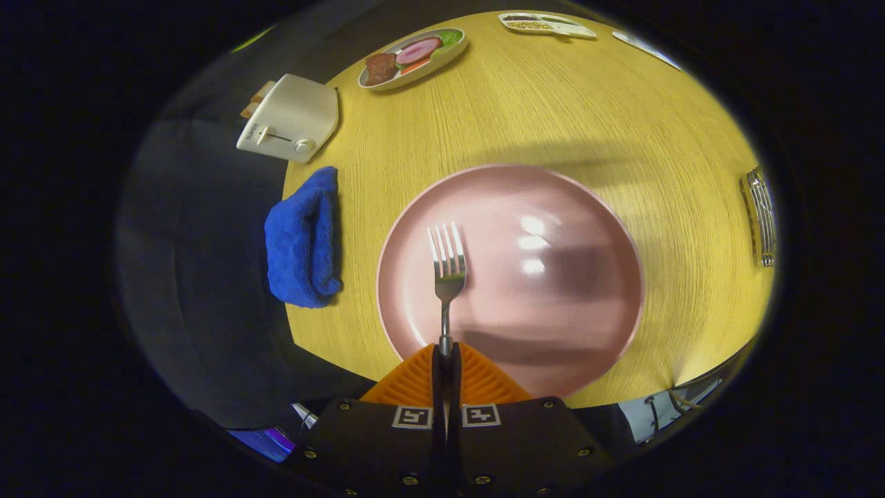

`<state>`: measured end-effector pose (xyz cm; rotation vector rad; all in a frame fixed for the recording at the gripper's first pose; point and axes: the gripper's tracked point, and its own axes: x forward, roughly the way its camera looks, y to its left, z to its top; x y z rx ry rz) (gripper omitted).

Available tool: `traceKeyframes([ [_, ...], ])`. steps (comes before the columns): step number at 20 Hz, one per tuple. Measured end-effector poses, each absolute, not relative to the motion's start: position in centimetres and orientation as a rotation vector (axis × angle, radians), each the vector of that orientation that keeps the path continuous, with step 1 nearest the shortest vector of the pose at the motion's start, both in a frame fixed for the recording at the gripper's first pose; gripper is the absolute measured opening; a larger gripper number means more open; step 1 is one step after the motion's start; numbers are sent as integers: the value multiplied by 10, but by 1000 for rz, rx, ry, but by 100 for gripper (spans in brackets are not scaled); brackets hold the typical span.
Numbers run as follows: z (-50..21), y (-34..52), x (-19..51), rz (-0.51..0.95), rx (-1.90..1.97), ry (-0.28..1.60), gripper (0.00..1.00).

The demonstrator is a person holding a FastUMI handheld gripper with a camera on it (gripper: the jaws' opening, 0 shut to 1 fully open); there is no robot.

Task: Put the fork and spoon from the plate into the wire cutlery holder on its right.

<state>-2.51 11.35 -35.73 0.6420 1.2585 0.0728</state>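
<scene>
Jaws closed on fork (448,277) handle, tines forward over plate (588,346). Thin, stiff, slick steel; may pivot.

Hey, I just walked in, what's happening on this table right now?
A handheld gripper has its two fingers closed on the handle of a silver metal fork, holding it above a round pink plate on a yellow wooden table. The fork's tines point away from the fingers. No spoon is visible on the plate. The wire cutlery holder stands off to the right. A folded blue cloth lies left of the plate, with a white toaster beyond it.
</scene>
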Motion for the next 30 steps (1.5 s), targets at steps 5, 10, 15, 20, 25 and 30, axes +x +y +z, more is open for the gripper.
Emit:
traceKeyframes([
  [5,-331,86,-21,42,718,1199,1],
  [10,-305,32,-23,-30,754,1109,1],
  [15,-285,-27,-32,-129,806,1028,1],
  [20,-274,-76,-49,-217,848,969,1],
  [25,-267,-107,-68,-271,889,936,1],
  [30,-264,-132,-84,-318,927,911,1],
])
